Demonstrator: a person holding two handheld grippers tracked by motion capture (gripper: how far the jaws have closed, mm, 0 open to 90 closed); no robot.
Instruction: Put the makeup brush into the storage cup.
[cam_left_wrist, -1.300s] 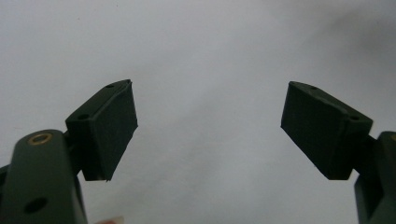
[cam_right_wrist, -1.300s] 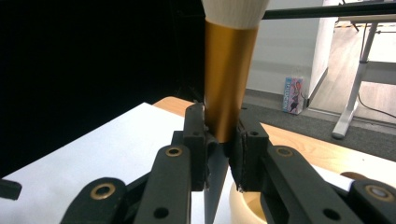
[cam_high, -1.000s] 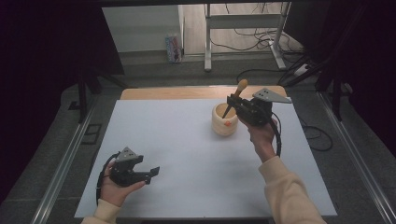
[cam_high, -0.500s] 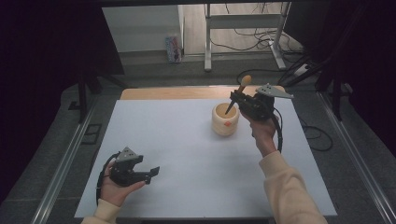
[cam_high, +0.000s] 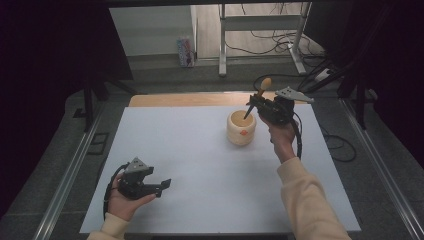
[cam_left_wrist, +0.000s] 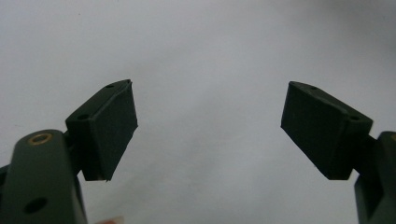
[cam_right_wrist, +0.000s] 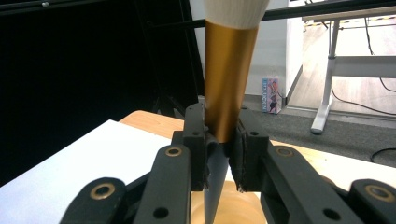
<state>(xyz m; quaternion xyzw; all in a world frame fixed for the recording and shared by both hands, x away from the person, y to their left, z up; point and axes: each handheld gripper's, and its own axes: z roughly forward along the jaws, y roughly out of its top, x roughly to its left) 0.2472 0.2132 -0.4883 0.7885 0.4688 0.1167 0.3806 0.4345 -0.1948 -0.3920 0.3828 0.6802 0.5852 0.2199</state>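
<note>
A cream cup (cam_high: 241, 131) stands on the white table sheet (cam_high: 190, 150), right of centre. My right gripper (cam_high: 256, 102) hovers just right of the cup, shut on a brush (cam_high: 265, 84). The brush is tilted, its pale head up and its dark pointed handle reaching down to the cup's mouth. In the right gripper view, the right gripper (cam_right_wrist: 222, 116) clamps the brush (cam_right_wrist: 227, 84) at the bottom of its gold ferrule, with the cup (cam_right_wrist: 238, 205) below. My left gripper (cam_high: 162, 185) rests low at the near left of the sheet. The left gripper (cam_left_wrist: 208, 88) is open, with bare sheet between its fingers.
A wooden strip (cam_high: 185, 100) runs along the sheet's far edge. On the floor beyond stand a small printed box (cam_high: 186, 51) and a white desk frame (cam_high: 260, 35) with cables. Metal rails (cam_high: 70, 170) flank the table on both sides.
My right gripper has carried the brush a little to the right and farther back, drawing the handle's tip from inside the cup toward its rim. The left gripper has stayed put.
</note>
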